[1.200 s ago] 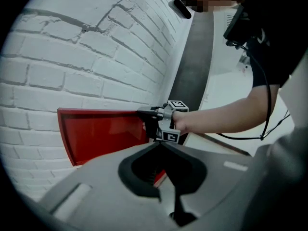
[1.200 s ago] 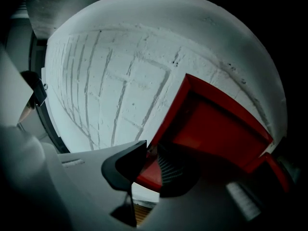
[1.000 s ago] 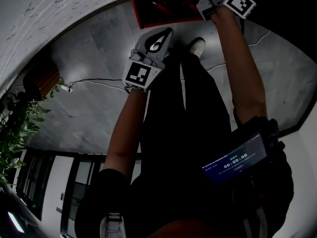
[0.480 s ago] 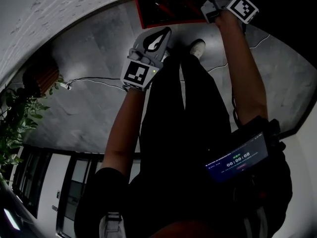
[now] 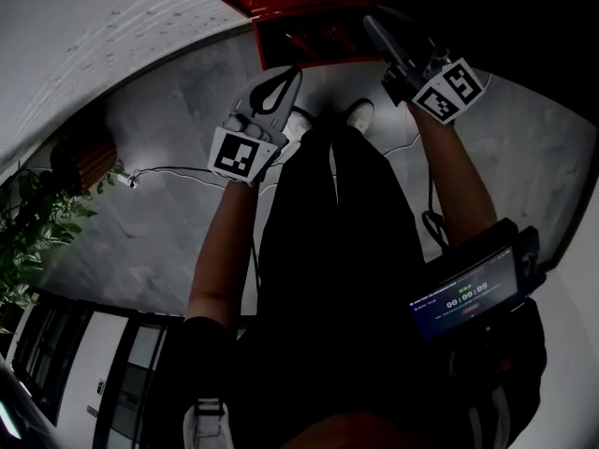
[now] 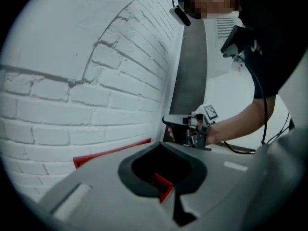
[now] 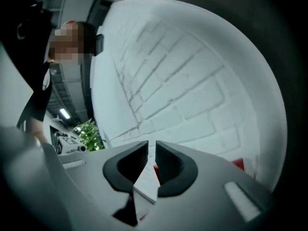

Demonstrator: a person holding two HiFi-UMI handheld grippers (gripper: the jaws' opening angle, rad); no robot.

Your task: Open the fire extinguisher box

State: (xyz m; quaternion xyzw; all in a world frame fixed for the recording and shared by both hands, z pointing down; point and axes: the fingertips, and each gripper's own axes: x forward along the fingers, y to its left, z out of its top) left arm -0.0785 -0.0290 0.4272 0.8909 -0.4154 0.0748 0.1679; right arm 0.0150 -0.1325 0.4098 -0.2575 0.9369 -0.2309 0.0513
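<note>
A screen (image 5: 465, 297) at the person's right side is showing a timer that is reading 00:00:09 in pale digits; the smaller lines around it are too small to read. The left marker cube (image 5: 235, 154) and the right marker cube (image 5: 450, 89) are showing black-and-white square code patterns.

Left gripper (image 6: 161, 144): jaws together, nothing clamped. Beyond them, the red edge of the fire extinguisher box (image 6: 113, 151) runs along the white brick wall (image 6: 96, 81). Right gripper (image 6: 167, 121), held in a hand (image 6: 211, 134), points left. Its jaws have just been closing with nothing between them.
</note>
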